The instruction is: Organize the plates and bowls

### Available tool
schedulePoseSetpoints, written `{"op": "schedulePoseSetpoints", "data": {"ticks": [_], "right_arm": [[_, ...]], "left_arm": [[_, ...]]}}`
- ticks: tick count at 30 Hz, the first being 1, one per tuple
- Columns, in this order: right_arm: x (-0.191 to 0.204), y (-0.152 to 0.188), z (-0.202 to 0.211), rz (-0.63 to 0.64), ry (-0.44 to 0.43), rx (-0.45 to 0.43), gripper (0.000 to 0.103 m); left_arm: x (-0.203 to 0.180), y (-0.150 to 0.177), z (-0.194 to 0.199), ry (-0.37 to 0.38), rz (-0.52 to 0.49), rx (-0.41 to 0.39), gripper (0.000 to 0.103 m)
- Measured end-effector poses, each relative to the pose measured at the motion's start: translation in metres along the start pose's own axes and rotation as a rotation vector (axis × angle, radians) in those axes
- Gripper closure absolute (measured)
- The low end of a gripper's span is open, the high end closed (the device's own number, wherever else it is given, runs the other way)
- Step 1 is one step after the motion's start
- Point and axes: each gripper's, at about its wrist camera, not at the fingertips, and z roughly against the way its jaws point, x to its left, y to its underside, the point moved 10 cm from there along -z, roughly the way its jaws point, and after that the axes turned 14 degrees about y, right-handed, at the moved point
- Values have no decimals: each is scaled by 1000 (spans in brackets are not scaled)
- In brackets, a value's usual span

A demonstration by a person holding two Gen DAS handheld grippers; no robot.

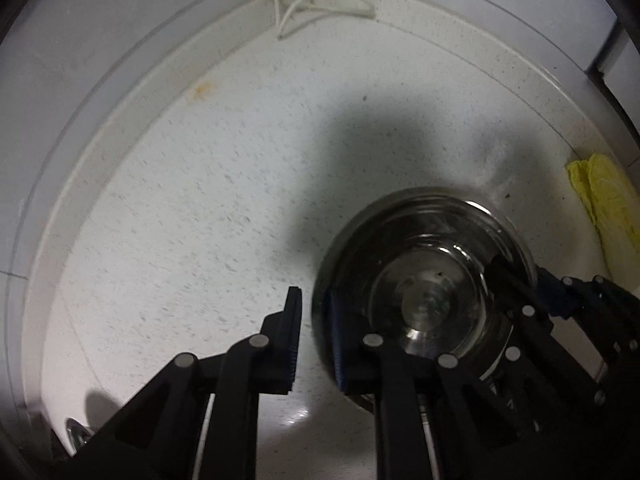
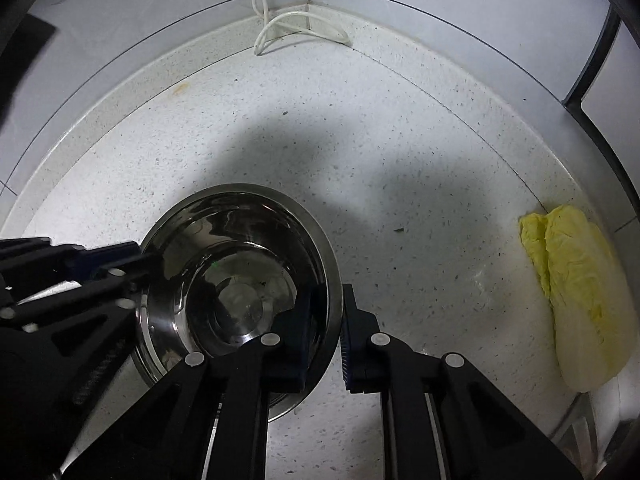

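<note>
My right gripper (image 2: pixel 325 336) clamps the near rim of a steel bowl (image 2: pixel 240 280) on the speckled counter (image 2: pixel 400 140); my left gripper (image 2: pixel 154 264) grips its far rim, napa cabbage (image 2: pixel 580 292) alongside.

I can read no text, label, brand or number anywhere in either wrist view, on the bench or the wall.

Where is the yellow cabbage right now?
The pale yellow leafy cabbage lies on the speckled white countertop at the right edge of both views, apart from the shiny steel bowl.
</note>
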Motion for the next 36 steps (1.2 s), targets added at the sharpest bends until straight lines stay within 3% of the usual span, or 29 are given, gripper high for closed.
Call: {"op": "schedulePoseSetpoints", "data": {"ticks": [2, 4, 6, 16, 29, 36], "right_arm": [[0, -1, 1, 5, 6, -4, 92], [-1, -1, 2, 6, 9, -5, 92], [-1, -2, 2, 5, 10, -6, 92], [-1, -2, 3, 6, 12, -12, 92], [-3, 0, -2, -6, -7, 4, 92], [-3, 1, -4, -10, -3, 11, 92]], "left_arm": [[1, -2, 4, -21, -21, -14, 85], [7, -3, 7, -33, -28, -24, 71], [13, -4, 8, -57, -28, -32, 68], [23, 3, 16, -115, -17, -18, 61], [37, 18, 3, -64, 75, 57, 57], [39, 15, 1, -16, 140, 43, 57]]}}
